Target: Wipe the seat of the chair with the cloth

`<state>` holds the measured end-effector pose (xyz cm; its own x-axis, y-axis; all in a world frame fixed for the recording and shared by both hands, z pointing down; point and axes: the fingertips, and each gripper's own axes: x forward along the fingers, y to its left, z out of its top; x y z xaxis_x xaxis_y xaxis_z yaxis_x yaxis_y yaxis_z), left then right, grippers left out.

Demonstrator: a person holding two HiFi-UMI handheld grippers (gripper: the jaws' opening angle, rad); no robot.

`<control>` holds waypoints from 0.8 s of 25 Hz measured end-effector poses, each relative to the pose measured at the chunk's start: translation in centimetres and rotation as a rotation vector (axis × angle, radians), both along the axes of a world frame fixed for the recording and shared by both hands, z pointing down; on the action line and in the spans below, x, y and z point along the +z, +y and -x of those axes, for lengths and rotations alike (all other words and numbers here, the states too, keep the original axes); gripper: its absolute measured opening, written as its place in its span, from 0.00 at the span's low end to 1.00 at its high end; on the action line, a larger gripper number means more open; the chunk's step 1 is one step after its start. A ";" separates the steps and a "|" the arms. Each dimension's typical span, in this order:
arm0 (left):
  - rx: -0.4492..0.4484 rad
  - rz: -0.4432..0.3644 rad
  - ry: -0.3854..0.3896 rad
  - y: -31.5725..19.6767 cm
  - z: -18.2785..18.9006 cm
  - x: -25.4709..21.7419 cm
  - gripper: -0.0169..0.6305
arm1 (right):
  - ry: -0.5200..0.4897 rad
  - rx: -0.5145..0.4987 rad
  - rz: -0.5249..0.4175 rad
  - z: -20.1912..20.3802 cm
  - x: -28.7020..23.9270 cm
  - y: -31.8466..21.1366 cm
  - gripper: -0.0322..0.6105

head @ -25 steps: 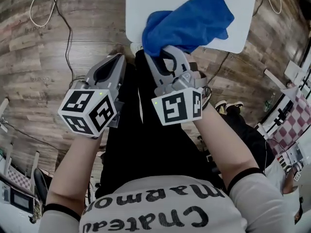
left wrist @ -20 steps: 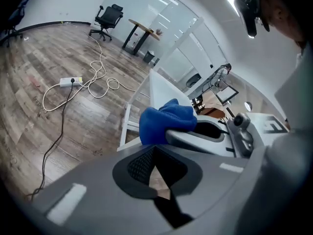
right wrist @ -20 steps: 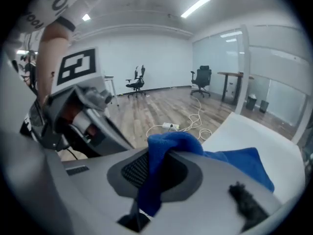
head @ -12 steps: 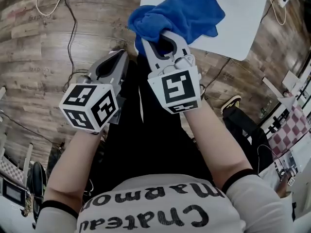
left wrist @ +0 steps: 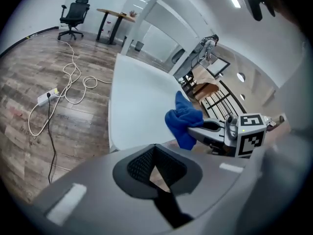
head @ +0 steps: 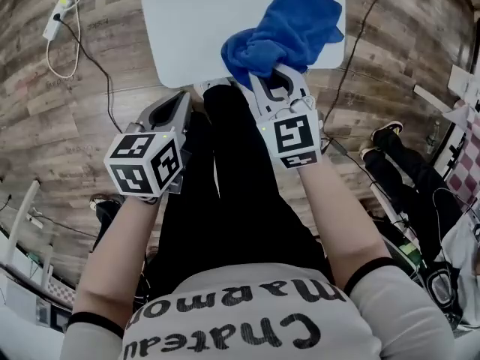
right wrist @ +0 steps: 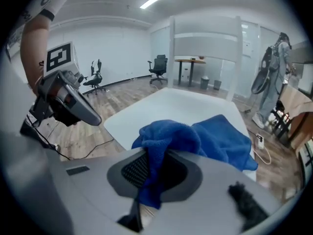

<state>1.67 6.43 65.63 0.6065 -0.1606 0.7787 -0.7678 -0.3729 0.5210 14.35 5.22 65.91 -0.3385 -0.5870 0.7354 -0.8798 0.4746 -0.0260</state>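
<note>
The white chair seat (head: 202, 28) fills the top of the head view. A crumpled blue cloth (head: 289, 32) lies on its right front part, and my right gripper (head: 274, 77) is shut on the cloth's near end. In the right gripper view the cloth (right wrist: 210, 138) bunches between the jaws of the right gripper (right wrist: 156, 155) and spreads over the seat (right wrist: 166, 104). My left gripper (head: 176, 107) hovers by the seat's front edge, left of the cloth, shut and holding nothing. The left gripper (left wrist: 155, 148) looks across the seat (left wrist: 137, 97) toward the cloth (left wrist: 183, 121).
The person's black-trousered legs (head: 232, 201) stand right in front of the seat. Cables and a power strip (head: 56, 21) lie on the wooden floor at the left. Another person's shoe (head: 386, 133) is at the right. The chair's backrest (right wrist: 205, 38) rises beyond the seat.
The right gripper has dragged the cloth from the seat's left front toward its right side. The left gripper stays shut near the front edge.
</note>
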 end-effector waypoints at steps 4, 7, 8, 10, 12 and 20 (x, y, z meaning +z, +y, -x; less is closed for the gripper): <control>0.063 0.056 -0.026 0.6 -2.9 -1.8 0.04 | 0.058 0.087 0.074 -6.9 0.3 1.4 0.13; 0.127 0.063 -0.050 0.7 -4.0 -3.9 0.04 | 0.064 0.201 0.168 -11.4 0.4 2.0 0.13; 0.143 0.066 -0.064 0.9 -3.9 -4.6 0.04 | 0.059 0.245 0.209 -12.7 0.4 2.3 0.13; 0.145 0.085 -0.094 1.2 -3.2 -5.8 0.04 | 0.056 0.322 0.311 -14.8 0.4 3.5 0.13; 0.110 0.102 -0.132 1.0 -1.7 -6.9 0.04 | 0.061 0.373 0.432 -16.2 0.5 5.1 0.13; -0.034 0.059 -0.157 -2.5 3.8 -13.8 0.04 | -0.109 0.643 0.653 -18.3 -5.3 9.4 0.13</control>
